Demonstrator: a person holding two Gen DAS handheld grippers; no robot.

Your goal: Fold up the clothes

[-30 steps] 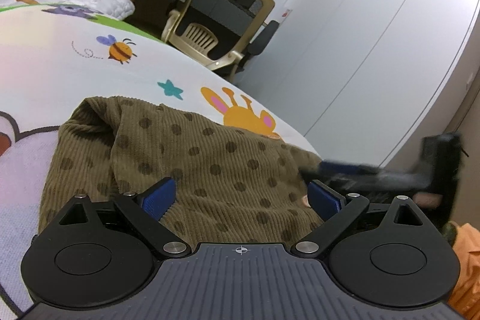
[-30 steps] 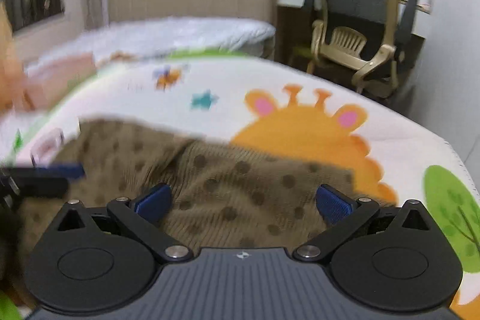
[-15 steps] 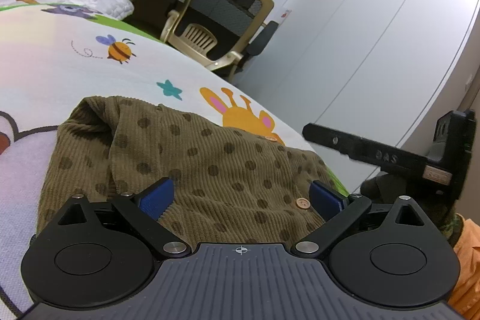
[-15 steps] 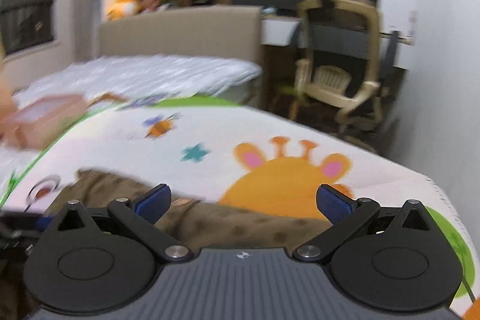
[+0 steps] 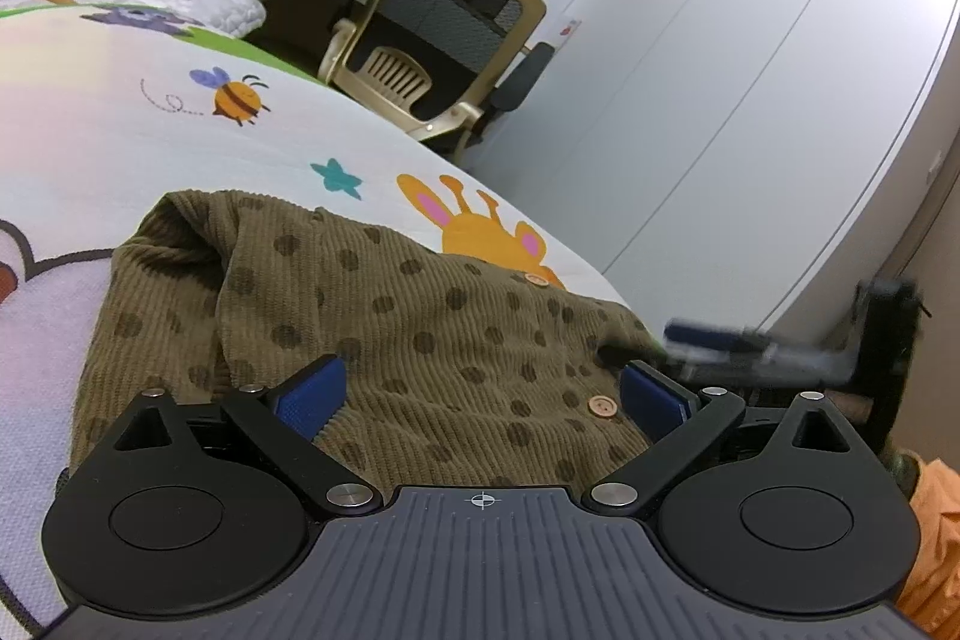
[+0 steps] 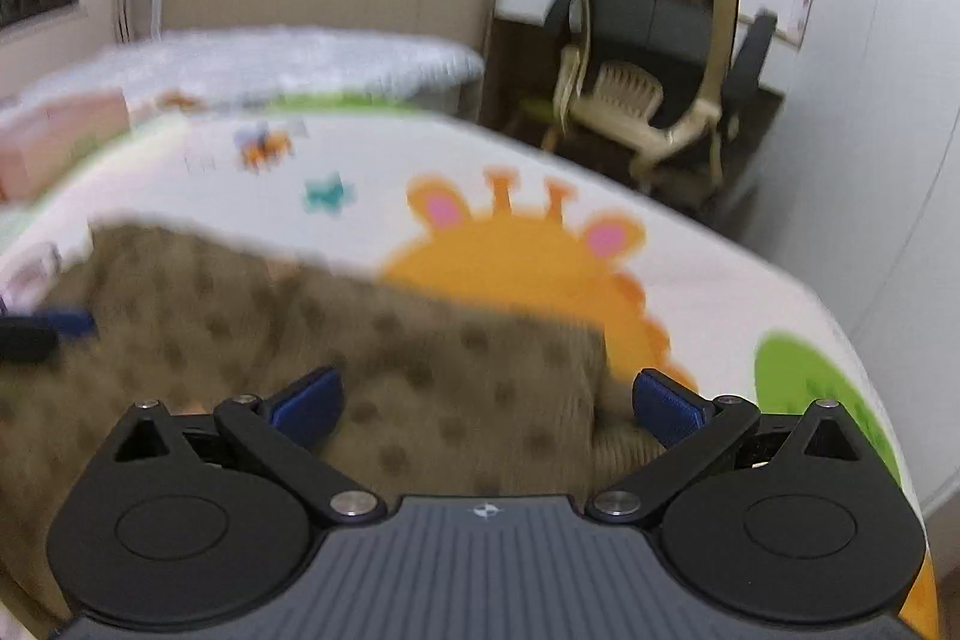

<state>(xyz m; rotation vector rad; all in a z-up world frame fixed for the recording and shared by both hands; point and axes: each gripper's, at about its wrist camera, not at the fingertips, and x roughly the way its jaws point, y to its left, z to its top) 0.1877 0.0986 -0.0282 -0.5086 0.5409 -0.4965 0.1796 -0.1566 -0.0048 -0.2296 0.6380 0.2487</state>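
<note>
Cartoon-printed bedding [image 5: 120, 148] covered the bed, and the brown polka-dot garment [image 5: 420, 334] lay on it near the right edge. Both the left claw [image 5: 480, 394] and right claw [image 6: 486, 400] were spread wide over the garment, gripping nothing.

Bare printed bed cover [image 5: 150, 142] lies open beyond the garment [image 5: 420, 316], while an office chair [image 5: 444, 40] blocks the bed's far side.
</note>
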